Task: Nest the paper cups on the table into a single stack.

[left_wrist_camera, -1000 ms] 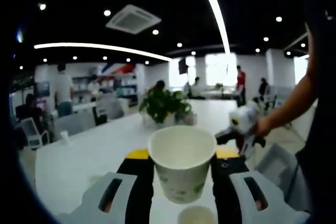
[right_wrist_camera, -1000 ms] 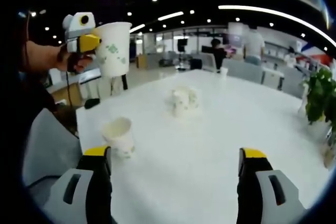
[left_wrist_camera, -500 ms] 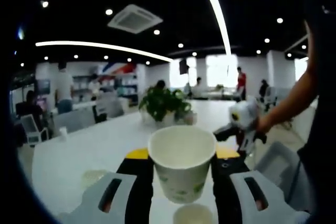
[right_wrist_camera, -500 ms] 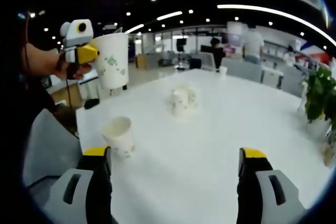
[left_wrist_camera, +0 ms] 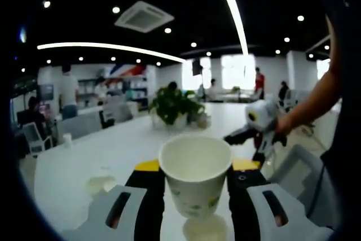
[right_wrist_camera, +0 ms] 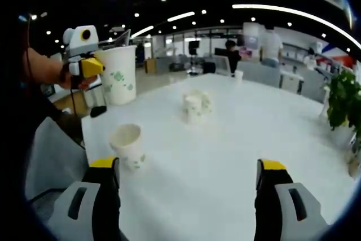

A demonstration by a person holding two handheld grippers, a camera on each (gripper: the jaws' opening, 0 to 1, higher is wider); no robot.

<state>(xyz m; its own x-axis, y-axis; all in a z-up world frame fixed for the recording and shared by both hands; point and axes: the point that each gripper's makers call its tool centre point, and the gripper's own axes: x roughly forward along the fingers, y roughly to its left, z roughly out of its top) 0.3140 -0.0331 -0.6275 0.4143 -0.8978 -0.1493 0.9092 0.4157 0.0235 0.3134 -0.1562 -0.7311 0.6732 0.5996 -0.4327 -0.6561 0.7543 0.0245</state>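
Above the lone cup [right_wrist_camera: 128,145] standing on the desk [right_wrist_camera: 225,150], the left gripper [left_wrist_camera: 196,179] pinches a held cup [left_wrist_camera: 195,173] upright, seemingly to drop it inside, while the right gripper [right_wrist_camera: 189,179] waits spread nearby, short of the cluster of cups [right_wrist_camera: 194,105].

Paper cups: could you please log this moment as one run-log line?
left tool: shut on cup, raised | right tool: open | loose cup on table
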